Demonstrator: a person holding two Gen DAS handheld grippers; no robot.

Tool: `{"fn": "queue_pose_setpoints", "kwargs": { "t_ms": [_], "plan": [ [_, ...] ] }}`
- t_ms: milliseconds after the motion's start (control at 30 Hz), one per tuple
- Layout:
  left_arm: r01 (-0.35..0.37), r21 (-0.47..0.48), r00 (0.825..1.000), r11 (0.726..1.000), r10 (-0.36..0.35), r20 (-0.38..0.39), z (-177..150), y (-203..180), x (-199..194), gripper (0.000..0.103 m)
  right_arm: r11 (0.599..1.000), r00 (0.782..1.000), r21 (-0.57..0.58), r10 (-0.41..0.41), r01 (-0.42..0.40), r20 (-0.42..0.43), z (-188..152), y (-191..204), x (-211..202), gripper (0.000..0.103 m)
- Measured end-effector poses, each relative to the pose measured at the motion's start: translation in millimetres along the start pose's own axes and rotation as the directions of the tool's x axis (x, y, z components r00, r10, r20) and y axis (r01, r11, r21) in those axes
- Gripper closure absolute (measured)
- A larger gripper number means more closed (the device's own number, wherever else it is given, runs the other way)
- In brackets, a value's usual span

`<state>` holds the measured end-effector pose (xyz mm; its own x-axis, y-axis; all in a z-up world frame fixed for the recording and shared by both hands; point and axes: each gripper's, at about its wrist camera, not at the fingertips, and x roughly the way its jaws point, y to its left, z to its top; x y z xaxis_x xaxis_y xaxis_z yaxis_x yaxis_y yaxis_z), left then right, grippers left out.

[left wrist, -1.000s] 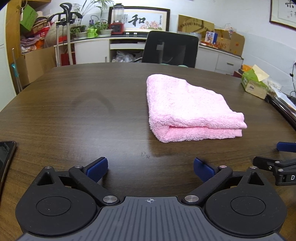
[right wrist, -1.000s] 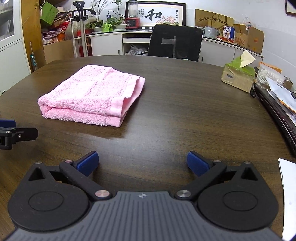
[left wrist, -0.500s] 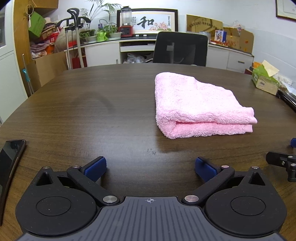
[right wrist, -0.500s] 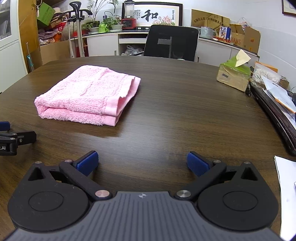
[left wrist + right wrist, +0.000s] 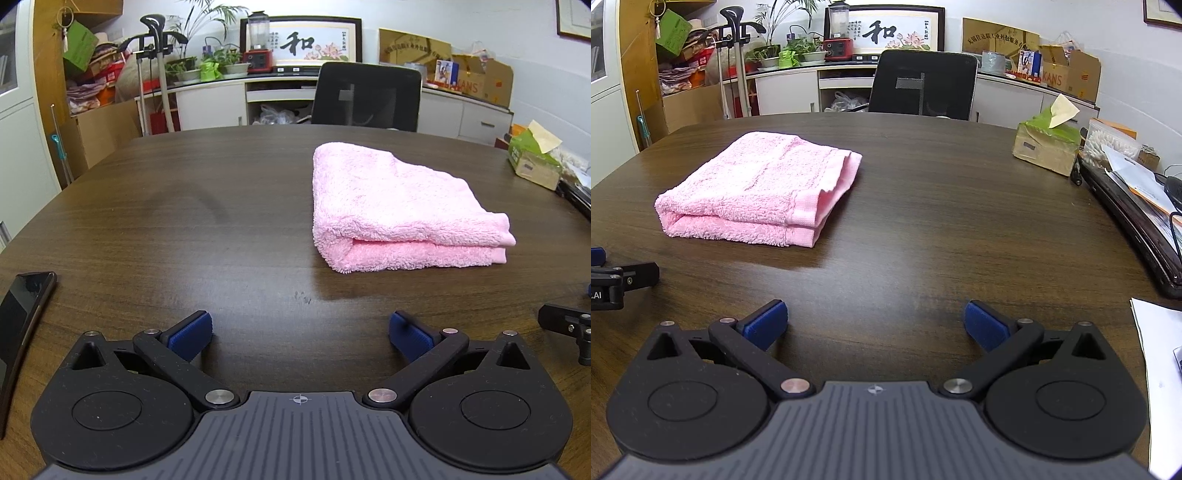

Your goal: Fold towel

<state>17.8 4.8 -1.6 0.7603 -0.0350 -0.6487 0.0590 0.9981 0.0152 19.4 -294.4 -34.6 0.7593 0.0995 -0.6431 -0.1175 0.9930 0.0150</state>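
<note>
A pink towel (image 5: 391, 206) lies folded into a thick rectangle on the dark wooden table (image 5: 184, 221). It also shows in the right wrist view (image 5: 757, 192), left of centre. My left gripper (image 5: 300, 332) is open and empty, close to the table's near edge, well short of the towel. My right gripper (image 5: 875, 325) is open and empty, to the right of the towel and apart from it. Part of the right gripper (image 5: 565, 325) shows at the left view's right edge, and part of the left gripper (image 5: 617, 280) at the right view's left edge.
A black phone (image 5: 22, 314) lies at the table's left edge. A tissue box (image 5: 1045, 144), a dark tray with papers (image 5: 1137, 206) and a white sheet (image 5: 1160, 354) sit on the right side. A black office chair (image 5: 923, 85) stands behind the table.
Both grippers have drifted slightly, the left one turning to the left so the towel sits further right in its view. Both stay open. The towel has not moved.
</note>
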Motion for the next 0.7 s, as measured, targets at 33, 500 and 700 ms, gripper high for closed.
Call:
{"fn": "queue_pose_setpoints", "kwargs": {
  "t_ms": [33, 500, 700],
  "plan": [
    [0.0, 0.0, 1.0, 1.0, 0.0, 0.0, 0.0, 0.1, -0.1, 0.0, 1.0, 1.0, 0.0, 0.0, 0.0, 0.0, -0.1, 0.2, -0.2, 0.0],
    [0.001, 0.0, 1.0, 1.0, -0.001, 0.0, 0.4, -1.5, 2.4, 0.0, 1.0, 1.0, 0.003, -0.001, 0.001, -0.001, -0.9, -0.3, -2.0, 0.0],
    [0.0, -0.001, 1.0, 1.0, 0.0, 0.0, 0.3, -3.3, 2.6, 0.0, 1.0, 1.0, 0.004, -0.003, 0.003, 0.0, -2.1, 1.9, -2.4, 0.0]
  ]
}}
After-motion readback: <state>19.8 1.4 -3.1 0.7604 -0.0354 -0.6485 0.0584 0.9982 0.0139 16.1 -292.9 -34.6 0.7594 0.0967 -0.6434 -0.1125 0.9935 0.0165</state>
